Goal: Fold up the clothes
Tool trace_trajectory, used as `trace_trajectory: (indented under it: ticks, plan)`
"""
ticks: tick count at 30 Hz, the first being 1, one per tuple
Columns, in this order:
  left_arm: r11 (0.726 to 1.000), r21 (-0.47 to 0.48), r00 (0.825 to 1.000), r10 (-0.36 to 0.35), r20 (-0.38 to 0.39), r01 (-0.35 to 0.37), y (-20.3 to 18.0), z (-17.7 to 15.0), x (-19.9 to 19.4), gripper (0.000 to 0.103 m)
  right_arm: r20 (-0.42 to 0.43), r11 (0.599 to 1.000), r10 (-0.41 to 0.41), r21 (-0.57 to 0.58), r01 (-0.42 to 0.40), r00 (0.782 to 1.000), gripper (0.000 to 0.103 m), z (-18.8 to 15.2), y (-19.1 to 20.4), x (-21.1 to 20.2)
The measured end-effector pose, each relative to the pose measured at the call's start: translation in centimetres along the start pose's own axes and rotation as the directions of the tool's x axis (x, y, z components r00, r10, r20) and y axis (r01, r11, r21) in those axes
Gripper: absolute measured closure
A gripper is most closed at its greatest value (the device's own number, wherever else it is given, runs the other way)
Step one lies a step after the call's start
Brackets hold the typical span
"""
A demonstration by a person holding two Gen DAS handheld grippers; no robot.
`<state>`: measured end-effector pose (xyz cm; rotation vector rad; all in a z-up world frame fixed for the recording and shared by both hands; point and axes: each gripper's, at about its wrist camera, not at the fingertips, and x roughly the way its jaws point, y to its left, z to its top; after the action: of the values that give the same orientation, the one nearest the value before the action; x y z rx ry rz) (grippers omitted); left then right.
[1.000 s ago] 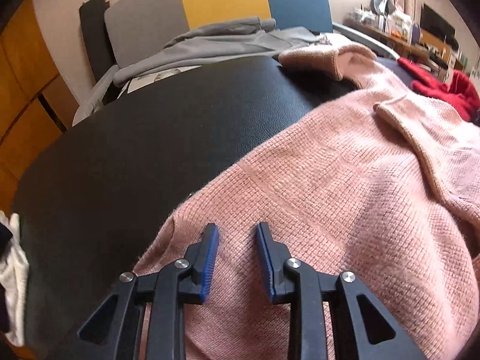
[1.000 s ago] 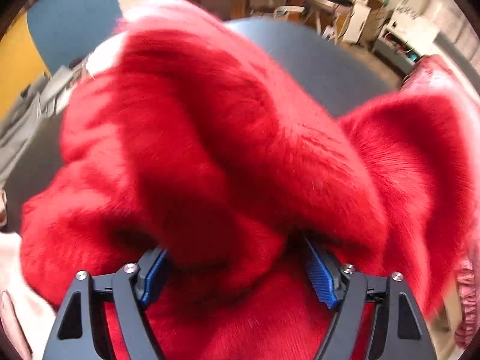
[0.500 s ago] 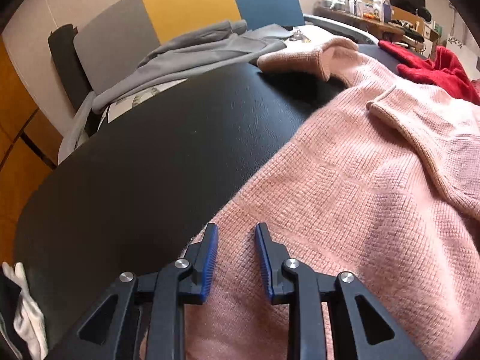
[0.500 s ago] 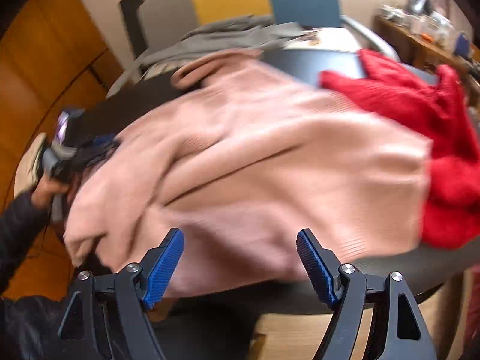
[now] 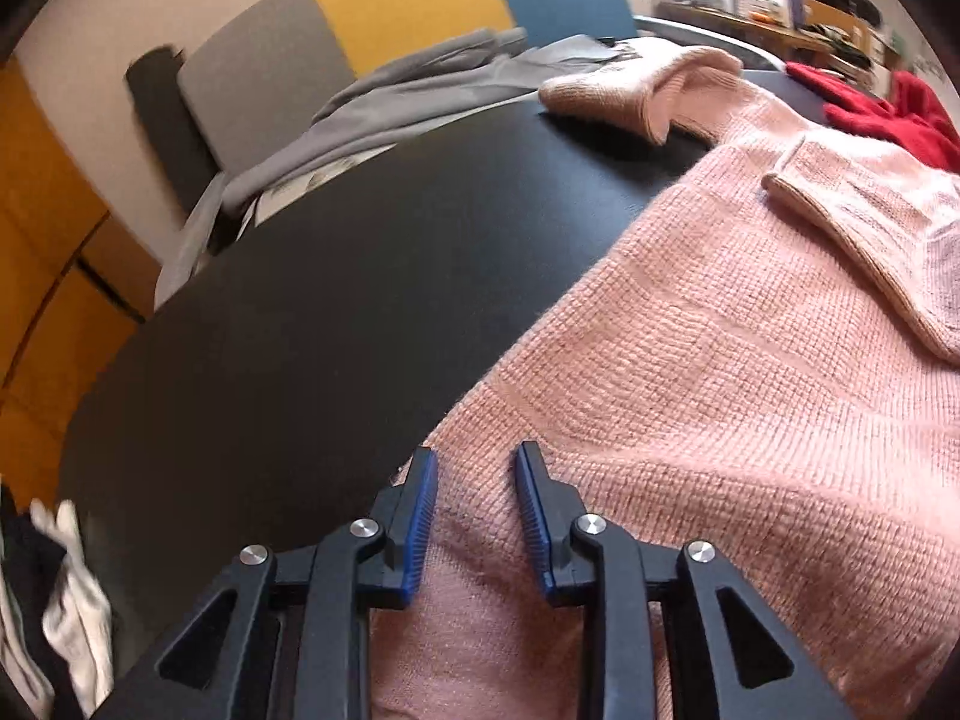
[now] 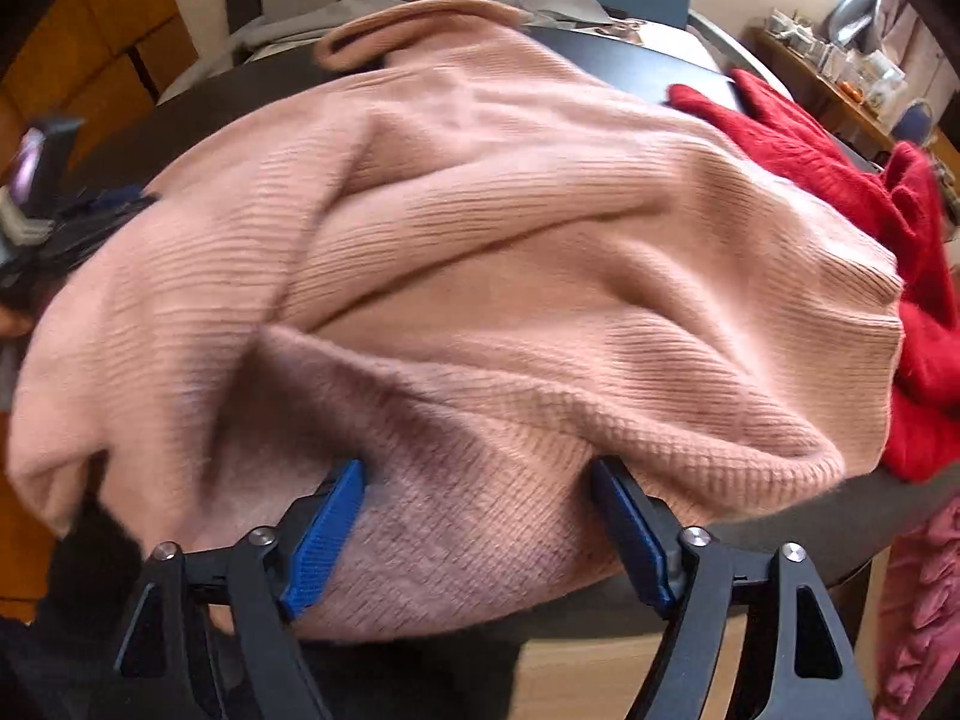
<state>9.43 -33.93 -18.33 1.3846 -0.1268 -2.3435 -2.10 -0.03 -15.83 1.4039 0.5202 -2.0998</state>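
A pink knit sweater lies spread over a round black table; it also fills the right wrist view. My left gripper sits at the sweater's left edge, its jaws a narrow gap apart with pink knit between them. My right gripper is open wide at the sweater's near hem, with a fold of fabric bulging between the fingers. A red garment lies bunched at the sweater's right side, also seen in the left wrist view.
A grey garment lies on the table's far side by grey, yellow and blue chair backs. White and dark cloth hangs at lower left. A cluttered desk stands far right. Pink fabric hangs below the table edge.
My right gripper has left the red garment, swung over to the pink sweater and moved in against its near hem. My left gripper has stayed on the sweater's left edge.
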Motion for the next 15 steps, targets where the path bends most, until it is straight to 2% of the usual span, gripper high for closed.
trace_trajectory:
  ticks: [2, 5, 7, 9, 10, 11, 12, 15]
  plan:
    - [0.999, -0.027, 0.999, 0.029, -0.018, -0.029, 0.8, -0.9, -0.2, 0.073, 0.011, 0.999, -0.04, -0.003, 0.04, 0.999, 0.013, 1.3, -1.3, 0.7]
    - [0.994, -0.073, 0.996, 0.081, -0.048, -0.084, 2.1, -2.2, -0.5, 0.073, 0.044, 0.996, -0.09, 0.009, 0.09, 0.995, 0.009, 3.7, -2.6, 1.9]
    - [0.988, -0.113, 0.992, 0.1, -0.074, -0.108, 2.9, -3.0, -1.1, 0.073, 0.065, 0.996, -0.092, 0.025, 0.091, 0.994, 0.009, 5.5, -3.5, 2.6]
    - [0.984, -0.143, 0.991, 0.096, -0.096, -0.11, 3.3, -3.6, -1.7, 0.074, 0.067, 0.997, -0.064, 0.051, 0.061, 0.996, 0.01, 6.9, -4.0, 3.0]
    - [0.983, -0.154, 0.992, 0.088, -0.094, -0.102, 3.4, -3.7, -2.2, 0.074, 0.069, 0.997, -0.041, 0.07, 0.037, 0.997, 0.012, 7.1, -4.1, 2.6]
    - [0.983, -0.163, 0.994, 0.075, -0.083, -0.088, 3.4, -3.8, -2.7, 0.075, 0.083, 0.997, -0.021, 0.076, 0.015, 0.996, 0.02, 7.1, -4.1, 1.7]
    - [0.982, -0.172, 0.995, 0.063, -0.072, -0.074, 3.4, -3.9, -3.2, 0.077, 0.112, 0.997, 0.016, 0.077, -0.025, 0.994, 0.022, 6.8, -3.8, 0.4]
    - [0.98, -0.197, 0.999, 0.025, -0.038, -0.032, 3.3, -4.1, -4.7, 0.077, 0.187, 0.984, 0.153, 0.061, -0.167, 0.97, 0.022, 4.9, -2.7, -4.0]
